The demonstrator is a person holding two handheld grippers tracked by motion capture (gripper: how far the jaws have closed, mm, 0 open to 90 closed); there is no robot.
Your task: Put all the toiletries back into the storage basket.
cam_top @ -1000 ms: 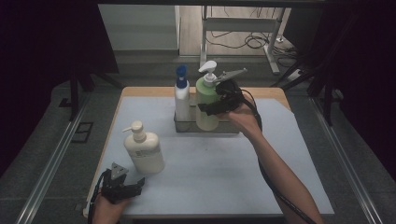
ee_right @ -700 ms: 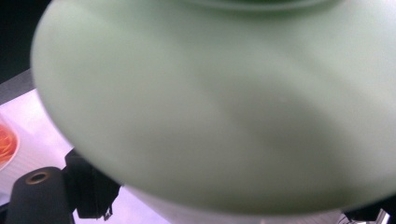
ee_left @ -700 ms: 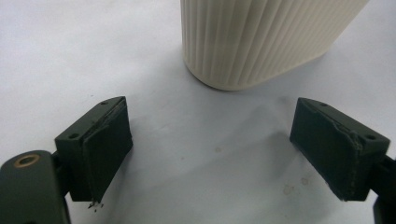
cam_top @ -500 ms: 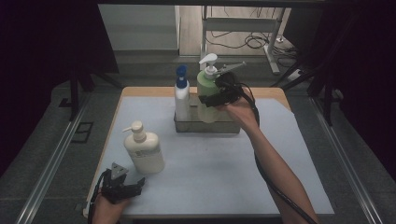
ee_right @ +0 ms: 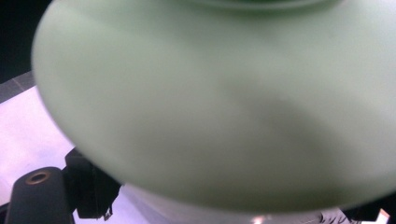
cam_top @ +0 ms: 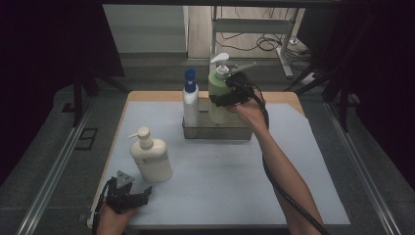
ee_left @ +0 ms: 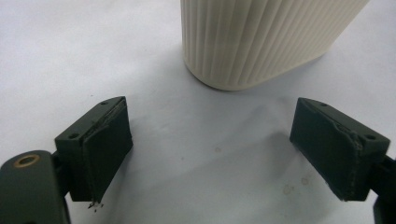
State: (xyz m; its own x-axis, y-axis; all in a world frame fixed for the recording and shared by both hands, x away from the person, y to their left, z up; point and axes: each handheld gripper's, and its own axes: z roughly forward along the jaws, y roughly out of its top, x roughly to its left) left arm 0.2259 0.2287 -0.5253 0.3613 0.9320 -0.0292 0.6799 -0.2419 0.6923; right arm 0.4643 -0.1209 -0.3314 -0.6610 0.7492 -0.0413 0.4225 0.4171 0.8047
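Note:
A pale green pump bottle [cam_top: 217, 90] stands upright at the right end of a grey metal tray [cam_top: 218, 133]. My right gripper [cam_top: 224, 100] is shut on its upper body. In the right gripper view the green bottle [ee_right: 219, 107] is blurred and very close, with one black fingertip [ee_right: 91, 189] beside it at lower left. A white bottle with a blue cap [cam_top: 190, 100] stands at the tray's left end. My left gripper [cam_top: 139, 196] rests open at the front left, just short of a cream ribbed pump bottle [cam_top: 150, 156]. Nothing lies between its pads [ee_left: 105, 144]; the cream bottle [ee_left: 261, 37] is beyond them.
A pale mat [cam_top: 220, 176] covers the wooden table. Dark floor and metal rails run along both sides. A cable trails from the right gripper along the forearm [cam_top: 279, 166].
The right hand has carried the green bottle a little to the right and farther back over the tray, and the bottle now stands straighter. The left gripper has stayed put.

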